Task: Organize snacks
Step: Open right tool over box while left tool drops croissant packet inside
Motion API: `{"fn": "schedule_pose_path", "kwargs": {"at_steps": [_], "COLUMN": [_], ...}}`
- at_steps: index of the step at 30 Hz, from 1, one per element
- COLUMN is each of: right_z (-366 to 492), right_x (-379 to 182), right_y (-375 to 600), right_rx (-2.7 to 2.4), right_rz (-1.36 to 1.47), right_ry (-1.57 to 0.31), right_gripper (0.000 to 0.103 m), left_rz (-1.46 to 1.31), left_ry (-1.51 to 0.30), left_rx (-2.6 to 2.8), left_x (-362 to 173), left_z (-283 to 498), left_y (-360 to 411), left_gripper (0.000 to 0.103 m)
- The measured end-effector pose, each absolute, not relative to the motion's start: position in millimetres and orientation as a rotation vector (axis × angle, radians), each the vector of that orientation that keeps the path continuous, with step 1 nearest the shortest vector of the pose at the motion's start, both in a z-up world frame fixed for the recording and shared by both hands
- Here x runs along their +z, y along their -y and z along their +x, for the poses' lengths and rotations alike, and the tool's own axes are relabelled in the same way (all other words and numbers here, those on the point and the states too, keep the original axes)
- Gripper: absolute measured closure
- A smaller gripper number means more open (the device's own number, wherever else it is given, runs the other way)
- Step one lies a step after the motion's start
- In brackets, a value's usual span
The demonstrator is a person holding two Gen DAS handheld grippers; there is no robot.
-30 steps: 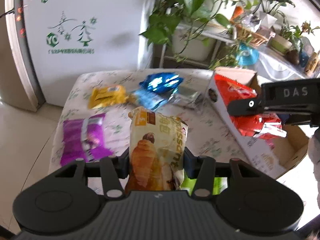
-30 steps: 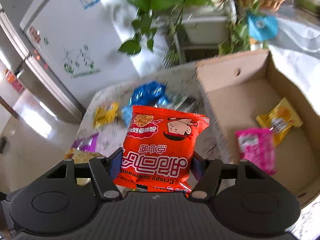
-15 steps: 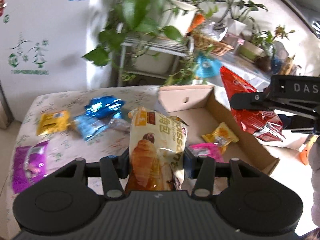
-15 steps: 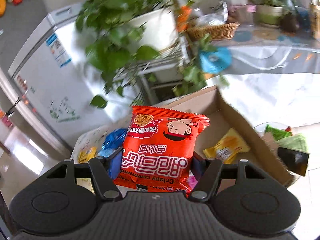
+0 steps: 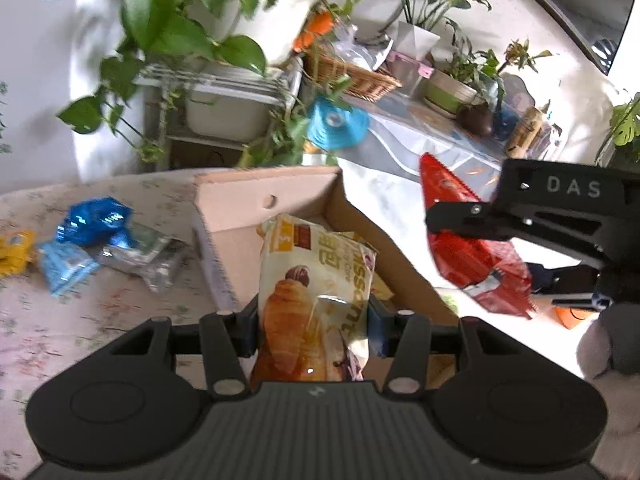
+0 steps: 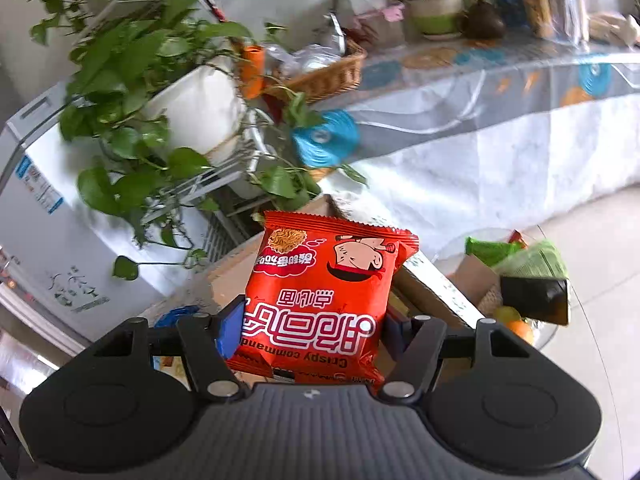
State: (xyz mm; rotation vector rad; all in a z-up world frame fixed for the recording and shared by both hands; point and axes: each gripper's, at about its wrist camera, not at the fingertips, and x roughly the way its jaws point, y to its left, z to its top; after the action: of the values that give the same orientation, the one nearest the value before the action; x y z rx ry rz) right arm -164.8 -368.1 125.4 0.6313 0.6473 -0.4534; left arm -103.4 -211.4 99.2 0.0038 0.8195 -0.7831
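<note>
My left gripper (image 5: pixel 314 312) is shut on a cream croissant packet (image 5: pixel 316 292) and holds it above the open cardboard box (image 5: pixel 256 204). My right gripper (image 6: pixel 310 328) is shut on a red crispy noodle packet (image 6: pixel 324 292); in the left wrist view that packet (image 5: pixel 472 256) hangs in the air past the box's right side. The box's far rim (image 6: pixel 228 264) shows behind the red packet. The inside of the box is mostly hidden by the croissant packet.
On the flowered table (image 5: pixel 60 320) left of the box lie blue packets (image 5: pixel 92 220), a silver packet (image 5: pixel 144 256) and a yellow packet (image 5: pixel 14 250). Potted plants (image 5: pixel 200 28) and a covered side table (image 5: pixel 420 132) stand behind. A glass table with green packets (image 6: pixel 516 256) is at right.
Both grippers have swung right with their packets. The croissant packet moved from over the table to over the box. The red packet moved beyond the box's right side.
</note>
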Motion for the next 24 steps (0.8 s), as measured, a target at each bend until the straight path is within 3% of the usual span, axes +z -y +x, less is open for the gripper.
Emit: {"fn": "schedule_pose_path", "kwargs": {"at_steps": [10,15,24], "right_z": [-167,-169,-166], "right_x": [117,116,118], "right_y": [383,386,382], "right_rx": [-0.519,-0.528,-0.486], "right_rz": [0.720,0.756,0.771], "right_ry": [-0.641,-0.618,-0.597], "right_gripper": [0.029,0.021,0.017], "left_rz": [0.077,0.091,0.092], "left_ry": [-0.834,-0.793,-0.774], "left_rx": [-0.814,-0.818,-0.827], "left_x": [87,94,108], "left_z": [-110,-115,-114], "left_y": [256,254,228], "left_gripper": [0.052,0.026,0.025]}}
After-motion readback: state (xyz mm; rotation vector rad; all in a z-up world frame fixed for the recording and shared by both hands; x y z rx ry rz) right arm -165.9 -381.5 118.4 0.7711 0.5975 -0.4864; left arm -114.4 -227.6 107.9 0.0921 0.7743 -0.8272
